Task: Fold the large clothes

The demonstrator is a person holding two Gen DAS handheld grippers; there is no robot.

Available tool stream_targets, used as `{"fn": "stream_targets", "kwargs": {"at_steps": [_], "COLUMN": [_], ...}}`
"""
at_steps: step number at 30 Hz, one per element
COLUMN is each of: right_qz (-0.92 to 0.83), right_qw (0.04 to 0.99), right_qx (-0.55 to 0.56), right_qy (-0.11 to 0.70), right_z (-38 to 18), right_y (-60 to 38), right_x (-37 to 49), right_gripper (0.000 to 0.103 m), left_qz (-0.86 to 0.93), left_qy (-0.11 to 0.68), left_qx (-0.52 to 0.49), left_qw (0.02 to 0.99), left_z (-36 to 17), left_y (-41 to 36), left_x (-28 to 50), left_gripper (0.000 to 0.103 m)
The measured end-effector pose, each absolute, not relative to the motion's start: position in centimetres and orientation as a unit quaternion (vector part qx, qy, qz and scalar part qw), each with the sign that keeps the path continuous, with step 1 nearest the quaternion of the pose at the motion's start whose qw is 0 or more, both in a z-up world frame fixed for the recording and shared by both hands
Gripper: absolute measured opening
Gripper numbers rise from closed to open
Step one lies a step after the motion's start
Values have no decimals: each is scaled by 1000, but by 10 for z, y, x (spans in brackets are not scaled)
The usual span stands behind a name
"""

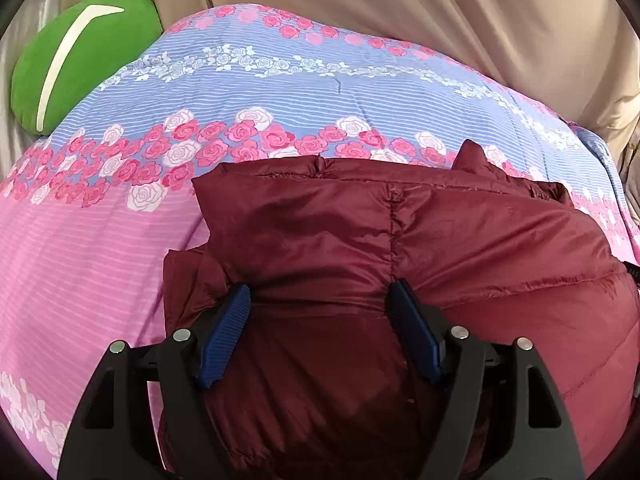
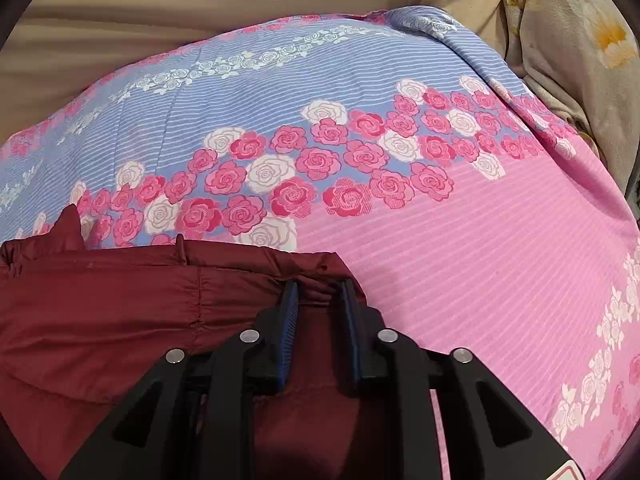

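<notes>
Puffy maroon jacket (image 1: 400, 240) lies folded on a bed, on a quilt (image 1: 260, 92) printed with roses in pink and blue bands, with a green cushion (image 1: 80, 60) well off at the far corner and tan cloth behind. In the left wrist view the left claw (image 1: 320, 300) is spread wide, its blue pads (image 1: 228, 332) resting at either side of a bulge of the jacket without pinching it. In the right wrist view the right claw (image 2: 318, 292) is drawn close together and pinches a bunched fold at the jacket's far corner, the cloth gathered between its pads. The jacket looks light and soft, filled with down or the like, so it will likely spring back and hold air after each fold; its shell is shiny and probably slippery, so a shallow pinch may slide off. Seams and hemmed edges look like the surest places to take hold, and pressing flat afterwards should help it stay folded.
</notes>
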State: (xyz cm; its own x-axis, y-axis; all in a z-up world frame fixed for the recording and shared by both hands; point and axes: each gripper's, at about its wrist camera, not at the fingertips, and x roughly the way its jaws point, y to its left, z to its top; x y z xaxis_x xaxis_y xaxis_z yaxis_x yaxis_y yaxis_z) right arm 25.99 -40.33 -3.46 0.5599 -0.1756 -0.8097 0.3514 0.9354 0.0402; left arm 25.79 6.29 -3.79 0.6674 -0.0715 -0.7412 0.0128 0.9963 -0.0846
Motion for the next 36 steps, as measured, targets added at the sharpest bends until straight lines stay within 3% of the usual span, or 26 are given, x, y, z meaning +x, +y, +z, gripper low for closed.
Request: {"fn": "stream_targets", "kwargs": {"at_steps": [6,13,17,27,36], "right_qz": [-191,-69,-3,44,34], "right_qw": [869,917,918,922,916], "right_qx": [145,88,57,-3,13], "right_qy": [433,383,394,385,399], "right_z": [-15,45,43,40,28], "right_y": [-416,-314,-257,-184,-192], "right_x": [241,163,143,127,129], "right_gripper": [26,26,26,26,26], "left_qz": [-22,-27,-16,-36,-14], "left_qy": [405,401,401,387,430], "left_qx": [-35,-41,-41,-97,-119], "left_qw": [914,915,915,916,895], "left_z": [-38,-35,-30,12,-19], "left_y": [64,65,66,97,130], "left_x": [256,255,250,168,127], "left_gripper": [71,76,77,91,92]}}
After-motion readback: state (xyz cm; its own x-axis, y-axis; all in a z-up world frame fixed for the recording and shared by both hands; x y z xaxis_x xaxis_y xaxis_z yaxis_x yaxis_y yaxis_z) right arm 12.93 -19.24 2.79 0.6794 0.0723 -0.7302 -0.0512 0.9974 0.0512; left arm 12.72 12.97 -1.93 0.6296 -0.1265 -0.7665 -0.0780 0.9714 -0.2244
